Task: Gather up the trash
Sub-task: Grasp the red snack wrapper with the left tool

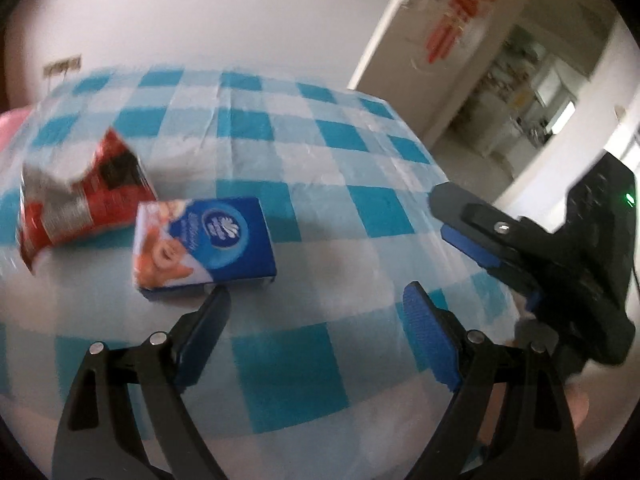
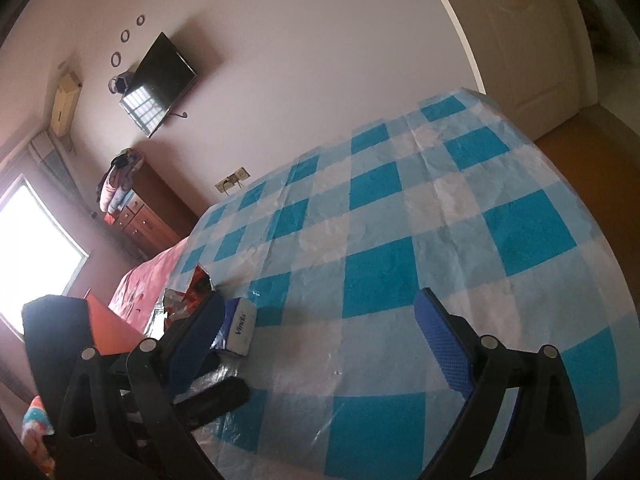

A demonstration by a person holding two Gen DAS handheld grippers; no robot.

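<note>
Two pieces of trash are lying on a worktop (image 1: 304, 152) covered with a blue-and-white checked plastic cloth. One is a torn red wrapper (image 1: 80, 196) with a silvery inner side, sitting crumpled toward the left of the left wrist view. Touching its right edge is a small blue tissue pack (image 1: 204, 242), lying flat, showing a round white logo and a picture of a face. In the right wrist view, the pack's (image 2: 242, 328) white end is reading "Vinda".

The left tool (image 1: 320, 304) is hovering just short of the pack, its blue-padded fingers spread wide and gripping nothing; its left fingertip is nearly at the pack's near edge. The right tool (image 2: 320, 312) is also spread wide and empty, above the cloth, with the pack just beside its left finger.

Around the worktop, a pale wall is carrying a tilted dark television (image 2: 160, 84), a wooden dresser (image 2: 148, 216) is standing below it, and a white door (image 2: 524, 52) with red markings is standing to the right.
</note>
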